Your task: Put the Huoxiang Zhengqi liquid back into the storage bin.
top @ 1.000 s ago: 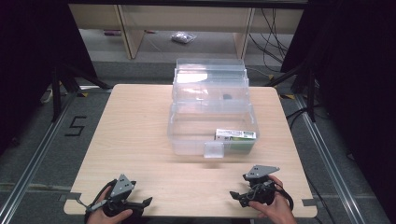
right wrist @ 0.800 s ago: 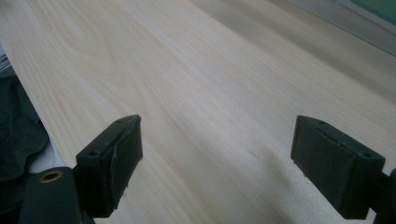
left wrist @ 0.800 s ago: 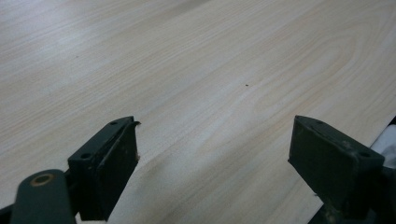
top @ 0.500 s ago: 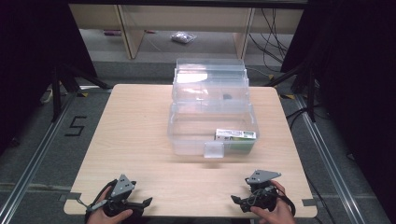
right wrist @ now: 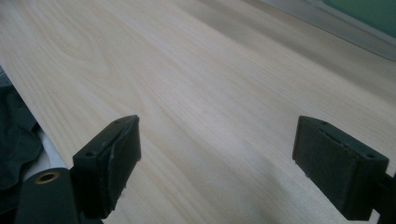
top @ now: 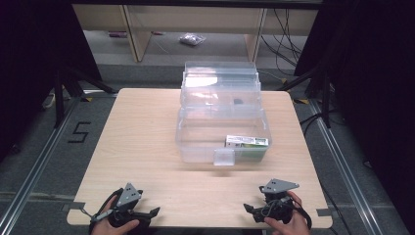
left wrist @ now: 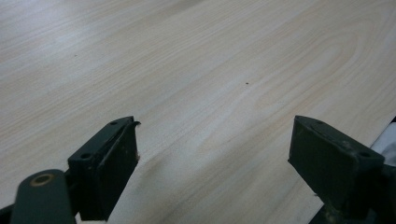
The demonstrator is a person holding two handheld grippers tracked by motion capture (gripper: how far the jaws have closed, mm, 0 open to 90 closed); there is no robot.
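A clear plastic box (top: pixel 220 122) with its lid folded back stands at the middle back of the wooden table (top: pixel 142 132). A green and white carton (top: pixel 247 143) lies in its front right corner. My left gripper (top: pixel 147 215) rests at the table's front left edge, held by a hand, jaws pointing right. In the left gripper view the left gripper (left wrist: pixel 215 135) is open over bare wood. My right gripper (top: pixel 252 210) sits at the front right edge, jaws pointing left. The right gripper view has that gripper (right wrist: pixel 217 135) open too, with nothing between the jaws.
A small latch tab (top: pixel 224 157) sticks out from the box's front wall. Bare wood lies between both grippers and the box. Behind the table are shelf legs and a small bag (top: pixel 192 39) on the floor. A taped "5" (top: pixel 78 132) marks the floor at left.
The right gripper has moved back toward the table's front edge and a little to the right. The left gripper has barely shifted.
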